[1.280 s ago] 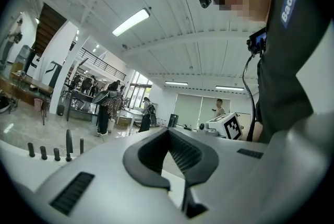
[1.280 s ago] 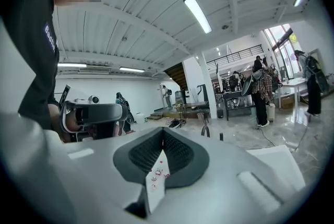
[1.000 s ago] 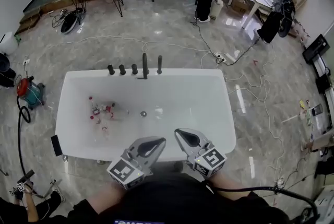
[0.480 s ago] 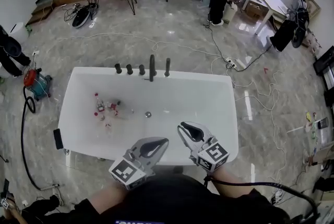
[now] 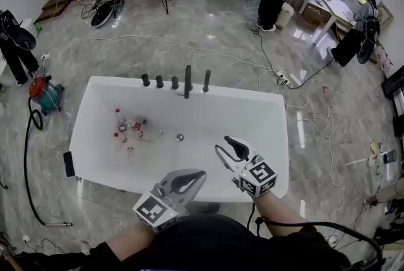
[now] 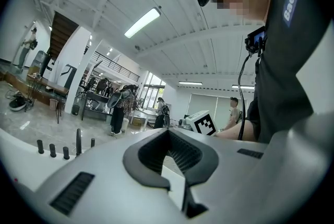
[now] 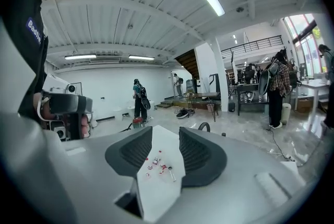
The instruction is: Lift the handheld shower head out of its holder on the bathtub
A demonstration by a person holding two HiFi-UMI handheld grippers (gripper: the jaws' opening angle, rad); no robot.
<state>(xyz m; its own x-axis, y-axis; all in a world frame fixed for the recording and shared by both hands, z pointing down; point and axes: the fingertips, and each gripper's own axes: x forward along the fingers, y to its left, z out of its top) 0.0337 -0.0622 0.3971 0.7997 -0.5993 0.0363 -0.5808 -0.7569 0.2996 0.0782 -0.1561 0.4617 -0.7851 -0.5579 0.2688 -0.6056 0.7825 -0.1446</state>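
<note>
Dark fittings stand in a row on the far rim of the white bathtub (image 5: pixel 95 99): three knobs, a tall spout (image 5: pixel 188 80) and, at the right end, a slim upright handheld shower head (image 5: pixel 207 80) in its holder. In the left gripper view the shower head (image 6: pixel 92 142) is small and far. My right gripper (image 5: pixel 223 144) hangs over the tub's near right part, far from the fittings; its jaws are opening with nothing between them. My left gripper (image 5: pixel 201 174) is shut and empty, by the near rim.
Small red and clear items (image 5: pixel 128 129) lie in the tub's left half near the drain (image 5: pixel 180 136). A black object (image 5: pixel 68 164) hangs at the tub's near left corner. A red vacuum (image 5: pixel 44 96) and cables lie on the marble floor around.
My right gripper has moved forward over the tub, and its jaws have gone from shut to parted. The left gripper has barely shifted.
</note>
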